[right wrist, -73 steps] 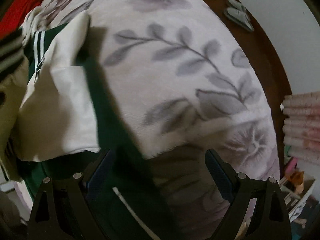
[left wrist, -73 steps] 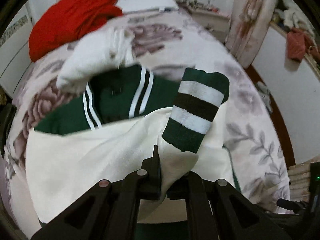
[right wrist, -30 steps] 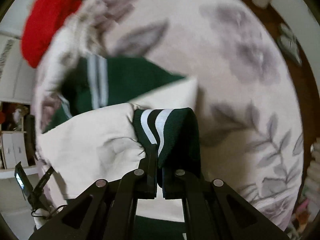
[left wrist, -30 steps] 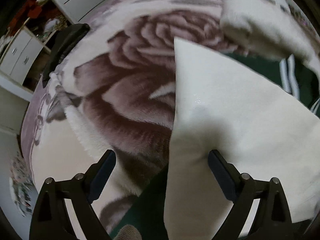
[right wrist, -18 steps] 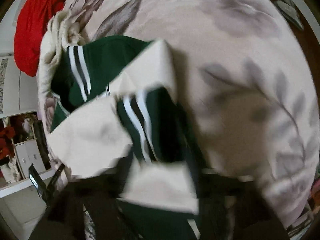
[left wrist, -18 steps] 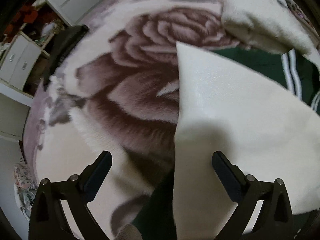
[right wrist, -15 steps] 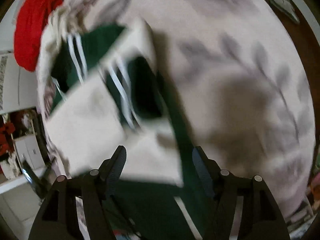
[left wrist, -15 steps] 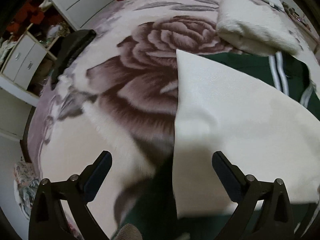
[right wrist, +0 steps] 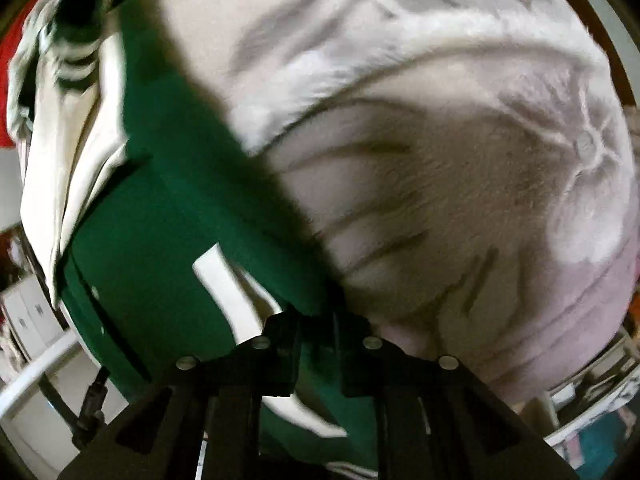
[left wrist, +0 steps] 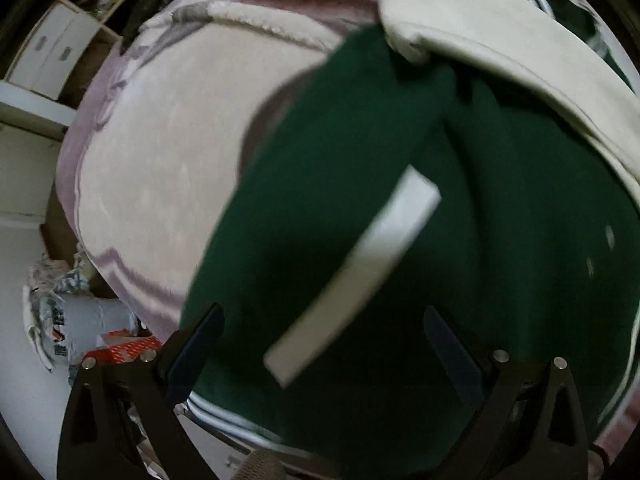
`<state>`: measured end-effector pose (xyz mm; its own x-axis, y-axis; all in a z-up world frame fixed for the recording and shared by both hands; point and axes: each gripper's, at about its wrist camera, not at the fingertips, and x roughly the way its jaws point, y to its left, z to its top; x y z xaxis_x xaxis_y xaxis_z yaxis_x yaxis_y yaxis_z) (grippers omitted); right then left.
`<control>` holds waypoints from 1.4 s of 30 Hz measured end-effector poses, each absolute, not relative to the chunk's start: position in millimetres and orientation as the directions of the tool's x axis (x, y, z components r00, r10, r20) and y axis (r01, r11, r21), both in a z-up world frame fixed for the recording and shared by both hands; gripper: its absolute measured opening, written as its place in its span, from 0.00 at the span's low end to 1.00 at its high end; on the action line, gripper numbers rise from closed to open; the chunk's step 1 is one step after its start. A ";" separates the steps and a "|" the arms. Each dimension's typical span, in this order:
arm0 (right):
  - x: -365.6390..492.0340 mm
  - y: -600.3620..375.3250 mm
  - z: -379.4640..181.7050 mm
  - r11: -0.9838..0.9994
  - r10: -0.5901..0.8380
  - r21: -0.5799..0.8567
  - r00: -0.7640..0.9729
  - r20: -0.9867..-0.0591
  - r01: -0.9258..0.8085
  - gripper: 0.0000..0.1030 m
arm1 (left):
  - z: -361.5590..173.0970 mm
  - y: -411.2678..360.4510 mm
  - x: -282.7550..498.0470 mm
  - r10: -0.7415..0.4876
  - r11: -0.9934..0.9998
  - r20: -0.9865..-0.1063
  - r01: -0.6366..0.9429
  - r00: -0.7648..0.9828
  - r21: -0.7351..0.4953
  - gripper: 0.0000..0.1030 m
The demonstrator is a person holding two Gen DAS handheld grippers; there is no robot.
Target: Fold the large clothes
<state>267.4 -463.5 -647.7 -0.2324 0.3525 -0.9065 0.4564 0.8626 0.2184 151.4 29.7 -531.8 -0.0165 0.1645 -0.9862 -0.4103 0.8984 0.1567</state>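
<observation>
Your green jacket (left wrist: pixel 500 216) lies on the floral blanket (left wrist: pixel 160 152); in the left wrist view it fills the centre and right of the frame, in the right wrist view (right wrist: pixel 168 216) the left and lower centre. Long axis in the right wrist view: lower centre to upper left, striped cuff (right wrist: pixel 78 56) at the upper-left end, hem toward the bottom edge. A cream sleeve (left wrist: pixel 500 52) crosses the upper right of the left view; a white pocket strip (left wrist: pixel 356 272) runs diagonally at centre. Your left gripper (left wrist: pixel 324 344) stands spread wide over the green body, nothing between its pads. Your right gripper (right wrist: pixel 316 324) is closing at the bottom centre, with the jacket's green edge running down between its fingers; frame blurred, so pad contact is uncertain.
</observation>
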 end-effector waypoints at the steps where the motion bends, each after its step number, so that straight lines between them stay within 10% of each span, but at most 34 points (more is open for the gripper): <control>1: 267.3 -455.9 -636.5 0.878 0.343 0.216 -0.247 -0.906 0.427 0.19 | -527.0 25.4 143.0 0.148 0.905 -0.989 -0.404 0.001 0.135 1.00; 6: 260.5 -428.7 -589.9 0.920 0.329 0.242 -0.274 -0.904 0.308 0.56 | -519.4 0.0 90.0 -0.051 0.884 -0.997 -0.463 0.055 -0.071 1.00; 19: 338.4 -364.1 -584.4 0.923 0.358 0.385 -0.379 -0.854 0.004 0.59 | -582.9 -117.6 39.6 -0.380 0.664 -0.891 -0.597 0.249 -0.450 0.96; 25: 375.8 -381.2 -585.5 0.915 0.324 0.389 -0.382 -0.865 -0.106 0.59 | -580.4 -147.1 62.3 -0.172 0.729 -0.954 -0.620 0.244 -0.290 0.19; 36: 403.0 -419.2 -594.3 0.898 0.376 0.433 -0.372 -0.849 -0.080 0.59 | -570.0 -105.2 52.6 -0.105 0.686 -0.963 -0.683 0.249 -0.252 0.17; 42: 447.1 -469.8 -570.9 0.854 0.510 0.519 -0.250 -0.823 0.035 0.59 | -534.6 -115.3 62.1 -0.082 0.673 -0.983 -0.718 0.167 -0.178 0.34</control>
<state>447.1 -469.8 -570.9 -0.2501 0.5098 -0.8232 0.0346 0.8543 0.5186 62.1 -115.3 -534.6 0.1671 -0.0817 -0.9825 -0.7180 0.6729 -0.1781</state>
